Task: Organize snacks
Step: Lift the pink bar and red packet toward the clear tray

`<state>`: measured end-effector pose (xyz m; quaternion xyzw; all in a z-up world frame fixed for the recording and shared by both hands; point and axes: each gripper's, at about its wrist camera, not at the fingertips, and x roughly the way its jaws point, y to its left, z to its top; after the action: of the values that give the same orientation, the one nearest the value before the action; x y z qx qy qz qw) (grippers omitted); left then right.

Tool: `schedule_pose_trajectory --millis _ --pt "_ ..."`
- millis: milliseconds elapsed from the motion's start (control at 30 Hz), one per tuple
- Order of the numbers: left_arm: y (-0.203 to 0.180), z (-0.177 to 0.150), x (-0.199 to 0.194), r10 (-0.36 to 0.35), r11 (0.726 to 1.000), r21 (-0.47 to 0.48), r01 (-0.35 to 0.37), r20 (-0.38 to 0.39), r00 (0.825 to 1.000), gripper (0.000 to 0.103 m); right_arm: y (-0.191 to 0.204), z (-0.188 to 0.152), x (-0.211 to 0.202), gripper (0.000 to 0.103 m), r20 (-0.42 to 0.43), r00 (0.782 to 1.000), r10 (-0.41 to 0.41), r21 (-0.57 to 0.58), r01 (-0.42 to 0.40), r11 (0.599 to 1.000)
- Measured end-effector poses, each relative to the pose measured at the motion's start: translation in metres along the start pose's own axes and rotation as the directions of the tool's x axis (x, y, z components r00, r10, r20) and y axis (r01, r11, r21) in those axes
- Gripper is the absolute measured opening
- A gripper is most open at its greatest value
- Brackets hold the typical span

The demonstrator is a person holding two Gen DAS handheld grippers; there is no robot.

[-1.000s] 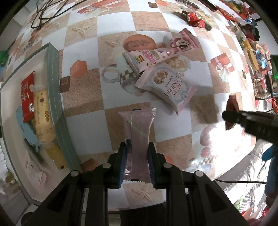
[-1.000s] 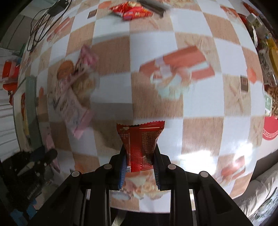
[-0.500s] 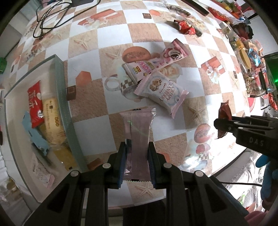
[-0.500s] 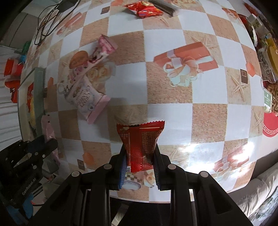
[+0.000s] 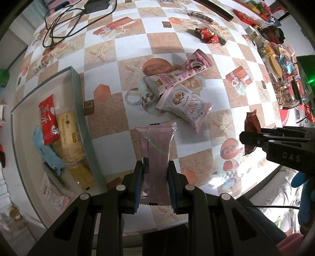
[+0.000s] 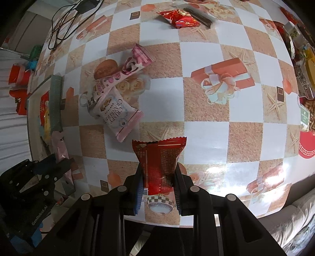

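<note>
My left gripper is shut on a long mauve snack packet and holds it above the checked tablecloth, pointing down. Held in my right gripper is a dark red snack packet, the pads pressed on its sides. In the left wrist view the right gripper comes in from the right with that red packet. A grey-rimmed box at the left holds several snacks. Two pink-and-white packets lie stacked mid-table.
A red wrapper and a dark bar lie at the far side. More snacks crowd the table's right edge. A black cable curls at the far left. A blue-gloved hand shows at the lower right.
Both grippers have risen with their packets, so the table looks smaller and more of the grey-rimmed box shows. The right gripper has also shifted sideways across the table.
</note>
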<state>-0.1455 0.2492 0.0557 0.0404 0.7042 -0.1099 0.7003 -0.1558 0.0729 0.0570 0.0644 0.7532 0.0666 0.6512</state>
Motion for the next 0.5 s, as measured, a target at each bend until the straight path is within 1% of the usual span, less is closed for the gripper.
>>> schedule_pose_trajectory --millis 233,500 --pt "-0.003 -0.001 -0.002 -0.002 1.000 0.007 0.002 0.014 1.000 0.026 -0.004 -0.001 0.002 0.028 -0.002 1.000 0.002 0.006 -0.002 1.000" --pt "0.015 -0.001 -0.014 0.001 0.999 -0.038 0.001 0.054 0.999 0.026 0.017 0.009 -0.008 0.028 0.016 1.000 0.002 -0.051 -0.001 0.999"
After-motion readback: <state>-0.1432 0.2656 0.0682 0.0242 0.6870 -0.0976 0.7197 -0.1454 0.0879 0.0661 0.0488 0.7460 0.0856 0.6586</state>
